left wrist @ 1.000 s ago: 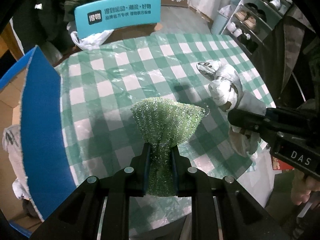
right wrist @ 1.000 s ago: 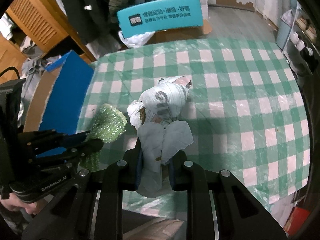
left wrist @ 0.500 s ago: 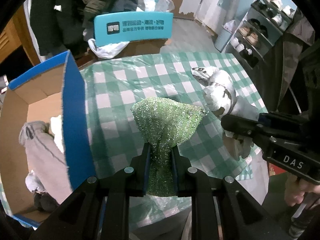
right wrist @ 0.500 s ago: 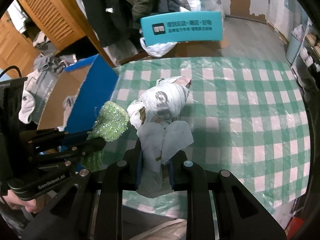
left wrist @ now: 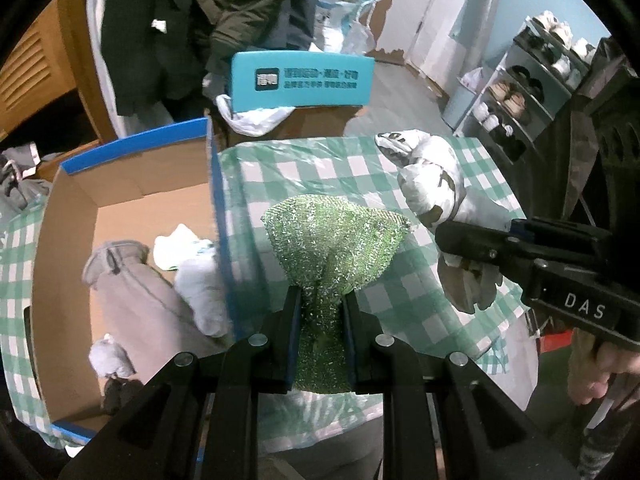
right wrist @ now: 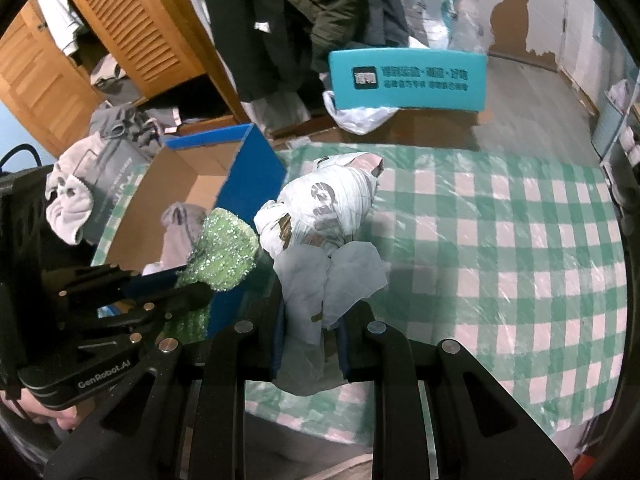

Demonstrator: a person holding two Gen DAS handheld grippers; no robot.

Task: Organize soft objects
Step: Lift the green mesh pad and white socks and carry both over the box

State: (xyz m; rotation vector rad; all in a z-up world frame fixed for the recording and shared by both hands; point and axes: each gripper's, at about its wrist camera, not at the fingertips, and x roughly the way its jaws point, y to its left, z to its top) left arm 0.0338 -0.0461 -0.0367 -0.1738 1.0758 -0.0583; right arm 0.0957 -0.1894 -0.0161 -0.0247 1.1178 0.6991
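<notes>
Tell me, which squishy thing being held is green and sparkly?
The green scrubber, pinched in the left gripper. The right gripper holds a knotted white bag instead.

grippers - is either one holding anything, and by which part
Left gripper pinches the green sparkly cloth by its bunched lower end; right gripper clamps the white plastic bag by its loose tail.

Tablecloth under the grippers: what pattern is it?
Green and white checks on the tablecloth, clearest in the right wrist view.

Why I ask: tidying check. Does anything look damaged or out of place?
Nothing stands out: the left gripper holds a green scrubber, the right gripper a knotted white bag, both intact beside the box.
</notes>
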